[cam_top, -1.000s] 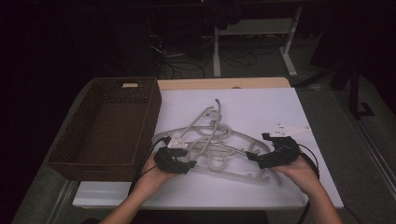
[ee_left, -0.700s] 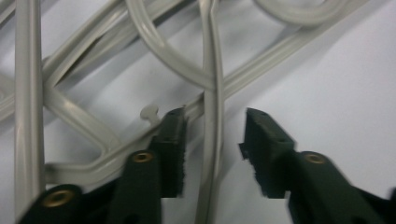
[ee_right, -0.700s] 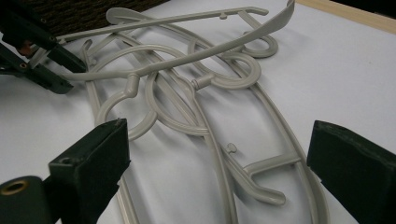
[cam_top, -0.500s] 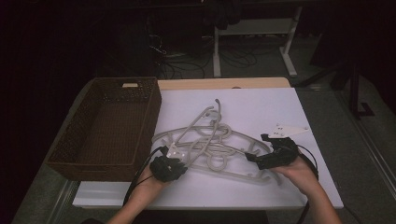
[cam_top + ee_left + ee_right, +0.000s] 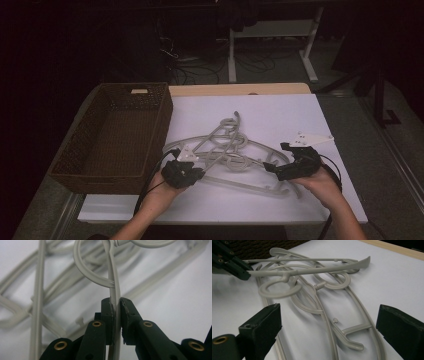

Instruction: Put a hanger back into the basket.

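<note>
Grey plastic hangers (image 5: 235,150) are lying tangled mid-table on the white sheet (image 5: 280,112), just beside the wicker basket (image 5: 117,135). Left gripper (image 5: 116,305) is pinching one hanger's thin arm, jaws clamped tight. Right gripper (image 5: 328,322) is hovering over the pile's near end, jaws spread wide, holding nothing.

L tongs (image 5: 192,169) are pinching tight on a thin grey hanger arm (image 5: 114,297), jaws nearly touching. R tongs (image 5: 280,159) are sitting wide open, jaws well apart. Both forearms are reaching in from the bottom edge, hands wrapped round the bodies.
</note>
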The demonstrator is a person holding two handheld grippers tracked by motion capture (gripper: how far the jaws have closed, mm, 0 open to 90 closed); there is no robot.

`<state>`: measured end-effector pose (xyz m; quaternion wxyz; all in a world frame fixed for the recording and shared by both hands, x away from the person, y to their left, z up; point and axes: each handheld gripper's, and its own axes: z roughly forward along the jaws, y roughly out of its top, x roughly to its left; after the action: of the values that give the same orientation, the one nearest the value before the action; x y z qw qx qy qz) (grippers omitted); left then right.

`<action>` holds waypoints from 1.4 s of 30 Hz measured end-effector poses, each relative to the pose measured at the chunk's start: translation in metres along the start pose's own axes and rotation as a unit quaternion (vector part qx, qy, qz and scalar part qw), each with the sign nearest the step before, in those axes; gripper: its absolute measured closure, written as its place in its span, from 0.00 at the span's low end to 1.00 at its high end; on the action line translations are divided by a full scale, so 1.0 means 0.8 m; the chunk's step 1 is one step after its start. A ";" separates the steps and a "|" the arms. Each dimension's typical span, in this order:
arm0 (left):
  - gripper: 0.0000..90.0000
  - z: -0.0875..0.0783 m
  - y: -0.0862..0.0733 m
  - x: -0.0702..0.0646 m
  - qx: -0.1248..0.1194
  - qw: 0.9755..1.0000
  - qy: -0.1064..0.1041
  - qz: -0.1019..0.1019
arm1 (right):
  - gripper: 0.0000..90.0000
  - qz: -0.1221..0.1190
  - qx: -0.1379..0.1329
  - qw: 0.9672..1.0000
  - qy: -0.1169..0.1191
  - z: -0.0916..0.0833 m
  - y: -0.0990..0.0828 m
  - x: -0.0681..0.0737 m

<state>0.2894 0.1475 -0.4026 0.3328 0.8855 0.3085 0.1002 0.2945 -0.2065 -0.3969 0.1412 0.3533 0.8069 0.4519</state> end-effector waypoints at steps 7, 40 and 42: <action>0.91 0.019 0.033 -0.002 -0.010 1.000 -0.009 -0.011 | 0.07 0.003 -0.009 1.000 -0.003 -0.005 0.002 -0.003; 0.63 0.177 0.208 0.084 0.039 0.999 0.021 0.007 | 0.07 0.009 -0.028 1.000 -0.003 -0.018 0.004 -0.009; 0.64 0.198 0.214 0.091 0.053 0.998 0.023 0.000 | 0.07 0.010 -0.029 1.000 -0.001 -0.018 0.003 -0.009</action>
<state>0.4896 0.0079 -0.4135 0.2783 0.8994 0.3208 0.1037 0.2929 -0.2198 -0.3876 0.1475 0.3571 0.7900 0.4761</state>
